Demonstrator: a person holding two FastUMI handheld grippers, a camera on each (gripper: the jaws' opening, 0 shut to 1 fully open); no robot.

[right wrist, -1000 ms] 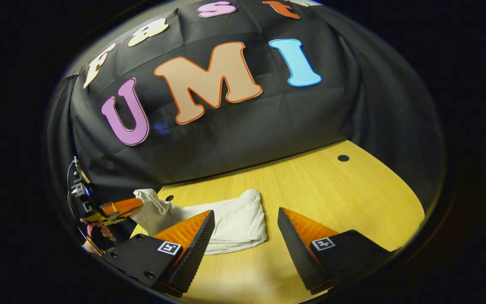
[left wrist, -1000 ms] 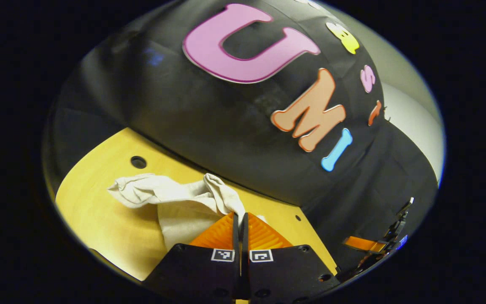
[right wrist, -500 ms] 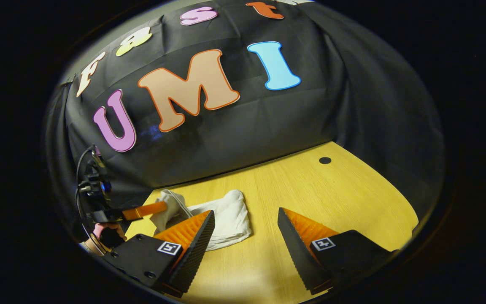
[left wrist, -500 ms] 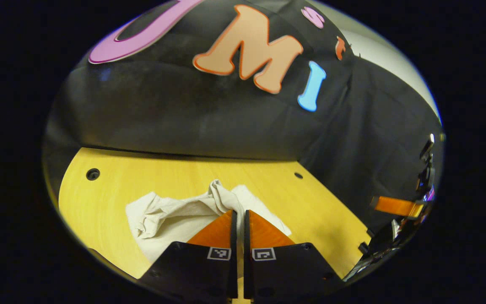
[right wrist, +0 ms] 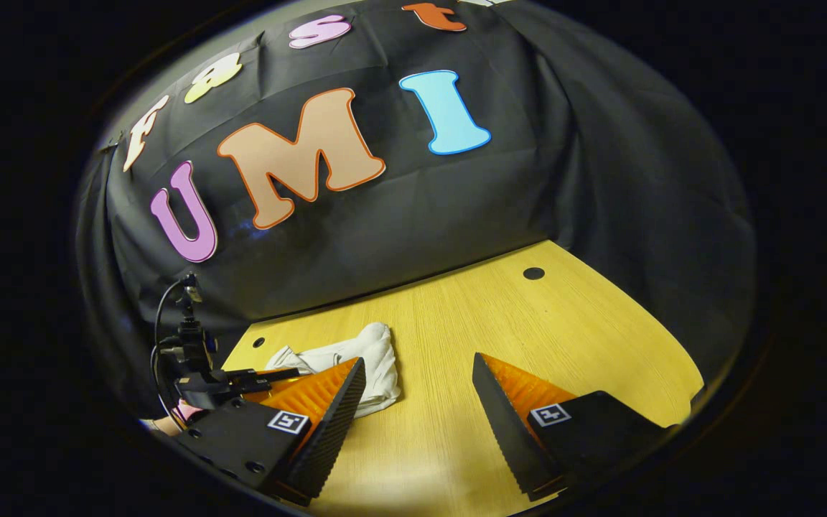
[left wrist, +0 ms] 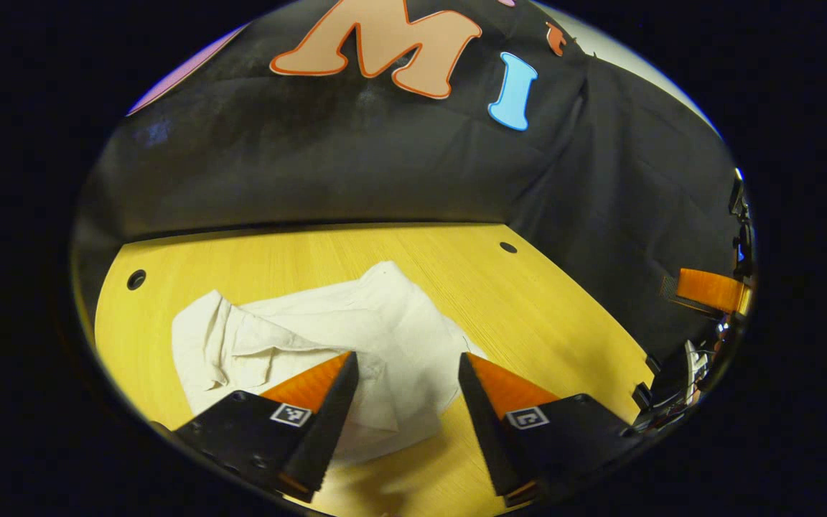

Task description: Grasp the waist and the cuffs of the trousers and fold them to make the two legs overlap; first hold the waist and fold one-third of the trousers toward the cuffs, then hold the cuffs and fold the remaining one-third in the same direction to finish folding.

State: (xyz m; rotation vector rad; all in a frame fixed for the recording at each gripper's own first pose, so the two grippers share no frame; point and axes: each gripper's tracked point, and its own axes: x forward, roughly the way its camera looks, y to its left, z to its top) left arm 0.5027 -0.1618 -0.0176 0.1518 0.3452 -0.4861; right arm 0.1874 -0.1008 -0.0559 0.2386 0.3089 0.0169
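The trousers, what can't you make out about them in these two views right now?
- Left gripper view: near edge of the trousers hidden behind the open left hand-held gripper.
- Right gripper view: trousers small, partly behind a finger; waist and cuffs indistinguishable.

A yellow wood-grain surface [left wrist: 255, 258] with small round dark holes [left wrist: 136, 279] fills the lower middle of both views, lit brightest near the bottom of the frame. Black wrinkled cloth [right wrist: 413, 208] forms the booth's wall across the upper half, meeting the surface's far edge. In the left gripper view a pale plain wall [left wrist: 647, 72] shows at the upper right.
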